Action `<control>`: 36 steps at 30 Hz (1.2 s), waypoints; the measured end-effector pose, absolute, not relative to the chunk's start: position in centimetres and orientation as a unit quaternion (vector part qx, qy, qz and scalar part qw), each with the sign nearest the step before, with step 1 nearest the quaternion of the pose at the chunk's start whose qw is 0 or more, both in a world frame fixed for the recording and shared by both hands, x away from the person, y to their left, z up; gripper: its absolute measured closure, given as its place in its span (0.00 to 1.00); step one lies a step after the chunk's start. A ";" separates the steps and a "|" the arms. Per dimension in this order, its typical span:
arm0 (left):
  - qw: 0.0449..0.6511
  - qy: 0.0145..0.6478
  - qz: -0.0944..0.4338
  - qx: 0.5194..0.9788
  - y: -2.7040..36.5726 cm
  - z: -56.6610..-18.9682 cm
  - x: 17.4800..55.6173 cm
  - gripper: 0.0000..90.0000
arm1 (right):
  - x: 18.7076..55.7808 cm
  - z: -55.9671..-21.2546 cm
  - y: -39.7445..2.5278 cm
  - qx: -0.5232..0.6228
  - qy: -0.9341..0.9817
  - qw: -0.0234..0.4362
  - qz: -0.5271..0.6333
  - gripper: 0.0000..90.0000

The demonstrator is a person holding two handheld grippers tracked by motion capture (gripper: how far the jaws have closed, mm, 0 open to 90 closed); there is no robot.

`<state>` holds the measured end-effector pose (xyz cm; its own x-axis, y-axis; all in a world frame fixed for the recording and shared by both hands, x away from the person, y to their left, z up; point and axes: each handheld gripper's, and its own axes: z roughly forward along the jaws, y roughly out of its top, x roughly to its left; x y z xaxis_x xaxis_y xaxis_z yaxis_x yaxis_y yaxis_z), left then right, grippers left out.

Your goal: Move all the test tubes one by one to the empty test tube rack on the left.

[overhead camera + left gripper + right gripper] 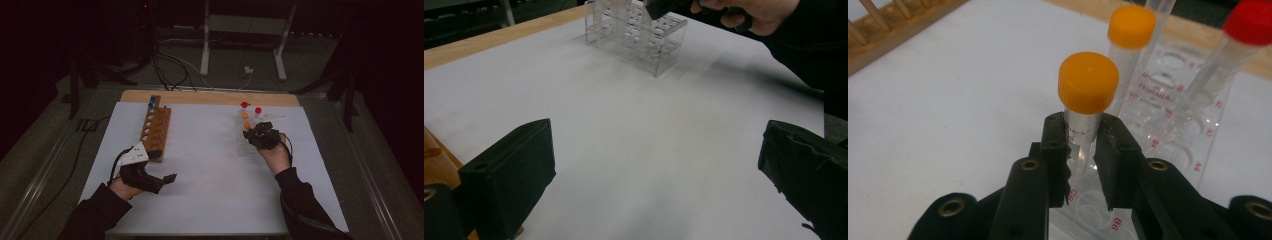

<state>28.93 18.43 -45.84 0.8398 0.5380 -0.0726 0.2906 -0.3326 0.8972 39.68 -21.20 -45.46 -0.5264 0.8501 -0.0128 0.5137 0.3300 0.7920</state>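
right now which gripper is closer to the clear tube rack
Right. The right gripper is at the clear rack, jaws closed on an orange-capped tube standing in it. The left gripper hovers open beside the wooden rack, well away.

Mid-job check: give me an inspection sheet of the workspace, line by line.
Surface: white table sheet, wooden edge at the far side.
Job's things: orange-capped tube in the clear rack, with other orange- and red-capped tubes; wooden rack holding a blue-capped tube.
Clutter: nothing seen.
Grippers: right gripper shut on the orange-capped tube; left gripper open above the sheet.
Cables: floor cables beyond the table.
Surroundings: dark room, white stand legs.
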 end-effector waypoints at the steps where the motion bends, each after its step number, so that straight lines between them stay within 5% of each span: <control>1: 0.518 0.256 0.118 0.807 18.4 -45.8 28.9 0.03 | 39.6 -45.2 -21.2 0.431 0.785 0.222 0.385 0.83; 19: 0.517 0.242 0.107 0.814 17.5 -44.9 29.2 0.03 | 36.7 -40.1 -20.9 0.381 0.793 0.245 0.408 0.83; 36: 0.510 0.215 0.077 0.829 15.7 -44.5 29.6 0.03 | 32.6 -42.5 -17.7 0.314 0.834 0.190 0.411 0.83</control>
<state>29.63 15.69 -44.45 0.8959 0.4350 -0.0907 0.2770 -0.3870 0.8795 32.65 -17.73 -42.51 -0.7303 0.6805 -0.0598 0.3676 0.4653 0.8052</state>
